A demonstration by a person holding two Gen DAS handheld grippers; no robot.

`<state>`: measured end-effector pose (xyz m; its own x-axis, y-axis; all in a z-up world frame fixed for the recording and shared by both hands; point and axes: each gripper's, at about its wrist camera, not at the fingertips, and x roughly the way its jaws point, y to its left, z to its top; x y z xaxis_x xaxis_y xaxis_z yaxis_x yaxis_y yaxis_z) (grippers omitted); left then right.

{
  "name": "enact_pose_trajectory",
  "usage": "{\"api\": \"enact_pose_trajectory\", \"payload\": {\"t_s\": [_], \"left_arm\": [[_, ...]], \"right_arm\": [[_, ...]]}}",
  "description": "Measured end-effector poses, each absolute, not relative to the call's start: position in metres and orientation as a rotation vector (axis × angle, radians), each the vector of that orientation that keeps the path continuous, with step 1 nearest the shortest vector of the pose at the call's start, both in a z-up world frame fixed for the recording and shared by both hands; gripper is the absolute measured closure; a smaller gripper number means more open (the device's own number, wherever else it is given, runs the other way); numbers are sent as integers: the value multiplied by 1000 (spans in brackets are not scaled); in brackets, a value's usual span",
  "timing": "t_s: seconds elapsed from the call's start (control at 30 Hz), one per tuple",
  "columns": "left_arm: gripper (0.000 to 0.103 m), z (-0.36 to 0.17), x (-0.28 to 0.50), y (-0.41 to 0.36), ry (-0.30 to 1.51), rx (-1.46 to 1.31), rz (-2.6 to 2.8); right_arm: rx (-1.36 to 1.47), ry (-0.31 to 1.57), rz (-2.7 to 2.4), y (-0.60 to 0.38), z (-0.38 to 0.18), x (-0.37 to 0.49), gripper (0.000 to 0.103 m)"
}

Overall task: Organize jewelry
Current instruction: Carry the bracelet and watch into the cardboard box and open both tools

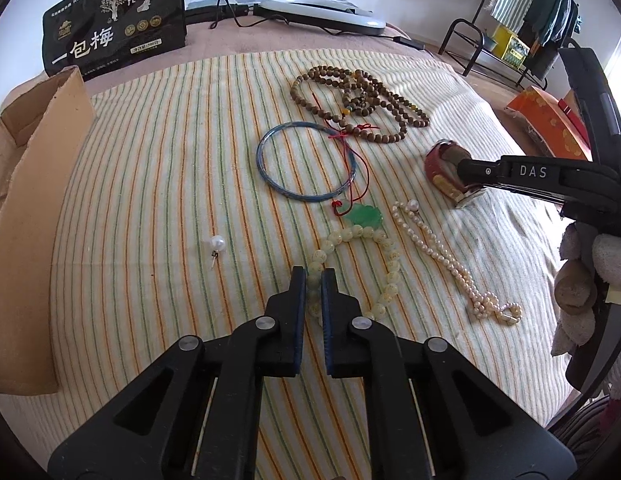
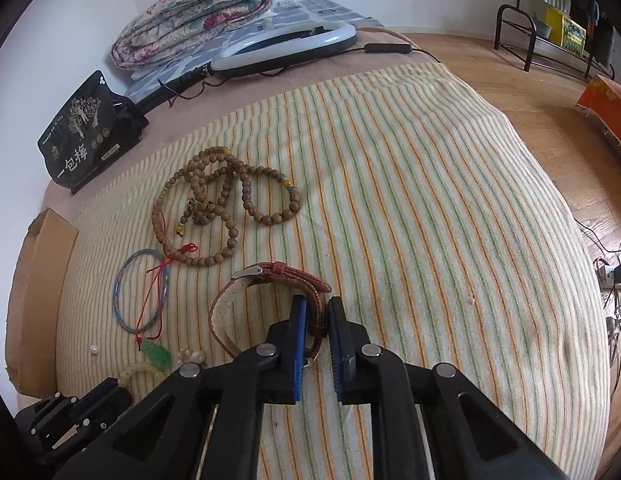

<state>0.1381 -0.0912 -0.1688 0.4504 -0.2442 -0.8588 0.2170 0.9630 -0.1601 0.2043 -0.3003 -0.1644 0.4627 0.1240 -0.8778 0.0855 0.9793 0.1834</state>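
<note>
The left gripper [image 1: 313, 280] has its fingers pinched on one side of the pale bead bracelet [image 1: 384, 276], whose loop still lies flat on the striped blanket [image 1: 150, 184] of the bed. The grip takes only a bead or two, so a lift could let the round beads roll out between the pads, or stretch the cord if the far side drags on the cloth.

The right gripper [image 2: 317, 312] has its fingers closed on the red woven strap of the wristwatch [image 2: 266, 300], near the buckle. The strap is thin and stands on edge, so it may twist or slide free, and the heavier part of the watch could swing as it rises.

Just beyond the bracelet, the green jade pendant [image 1: 364, 216] lies touching or nearly touching its beads, with its red cord [image 1: 360, 168] running across the blue bangle [image 1: 306, 164] up to the brown bead mala [image 1: 362, 100]. Dragging the bracelet could snag that pendant and pull the chain of pieces along. The pearl necklace [image 1: 450, 260] lies near to the right, and a loose pearl earring [image 1: 216, 246] to the left could be knocked and lost in the folds.
</note>
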Motion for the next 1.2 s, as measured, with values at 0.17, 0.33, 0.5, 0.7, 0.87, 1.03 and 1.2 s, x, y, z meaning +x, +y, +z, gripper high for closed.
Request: {"api": "enact_pose_trajectory", "payload": {"t_s": [0.17, 0.33, 0.5, 0.7, 0.87, 1.03, 1.2], "left_arm": [[98, -161, 135, -91, 1040, -19, -292], [98, -164, 135, -85, 1044, -36, -279], [98, -146, 132, -80, 989, -61, -283], [98, -127, 122, -80, 923, -28, -290], [98, -111, 116, -74, 882, -26, -289], [98, -94, 112, -60, 846, -54, -281], [98, -77, 107, -44, 806, -69, -263]], "right_arm": [[189, 1082, 23, -298, -161, 200, 95], [172, 1061, 7, -300, -155, 197, 95], [172, 1012, -1, -303, -141, 194, 95], [146, 970, 14, -295, -127, 191, 95], [144, 942, 35, -286, -114, 187, 95], [132, 909, 50, -273, -99, 184, 95], [120, 885, 80, -255, -86, 180, 95]]}}
